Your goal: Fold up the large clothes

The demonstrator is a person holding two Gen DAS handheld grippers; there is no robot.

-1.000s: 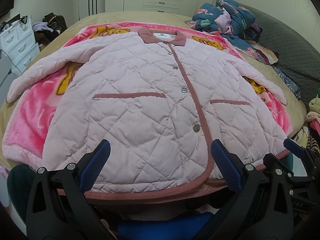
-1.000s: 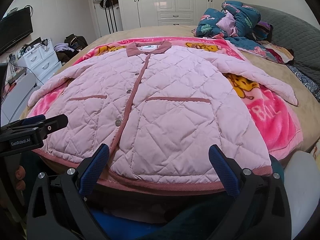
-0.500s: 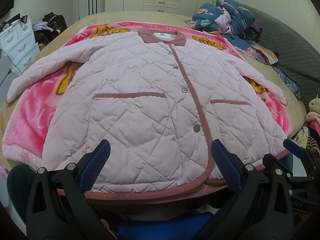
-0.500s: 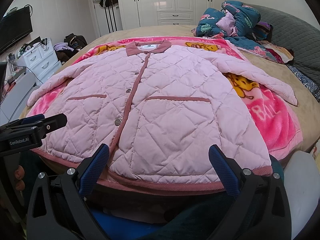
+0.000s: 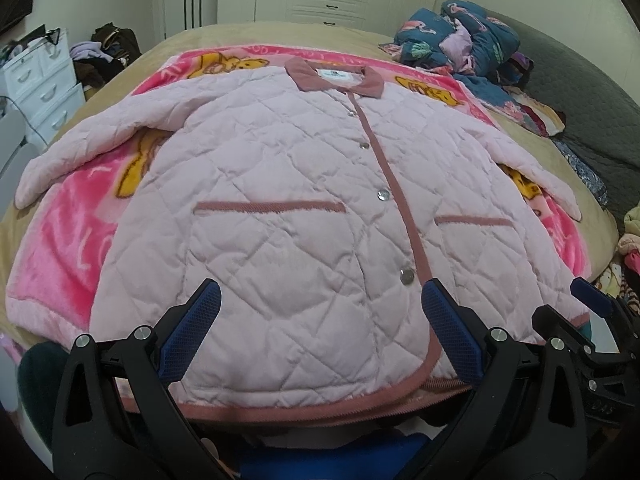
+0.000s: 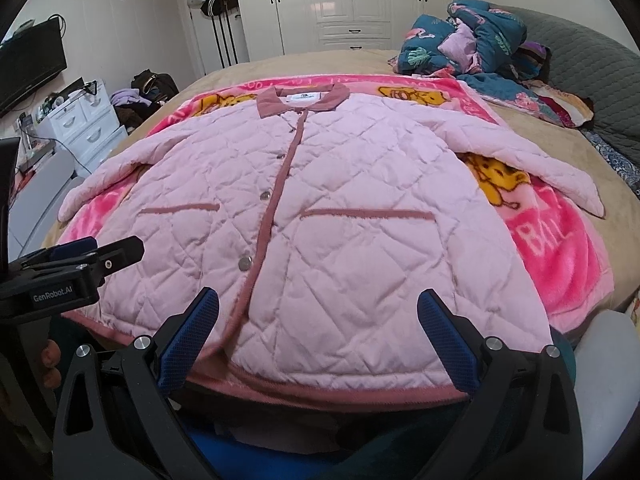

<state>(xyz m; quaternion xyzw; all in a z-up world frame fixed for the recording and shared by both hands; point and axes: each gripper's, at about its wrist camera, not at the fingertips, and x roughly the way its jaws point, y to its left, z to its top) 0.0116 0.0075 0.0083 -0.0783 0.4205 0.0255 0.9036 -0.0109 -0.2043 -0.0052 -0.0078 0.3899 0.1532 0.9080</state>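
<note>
Left wrist view is showing a pink quilted jacket (image 5: 288,216) lying flat and buttoned, front up, sleeves spread, on a pink cartoon blanket (image 5: 60,256) covering the bed (image 5: 240,36). Near its hem, the left gripper (image 5: 320,336) is hovering with jaws spread wide, holding nothing. Beside it, the right gripper (image 6: 318,336) is likewise gaping wide and empty. Crumpled bedding (image 6: 472,40) is lying beyond the collar.

A pink quilted jacket (image 5: 304,216) lies buttoned and spread flat on a pink cartoon blanket (image 5: 68,248) covering the bed (image 5: 240,34). The left gripper (image 5: 318,322) hangs over its hem, jaws wide apart, empty.
</note>
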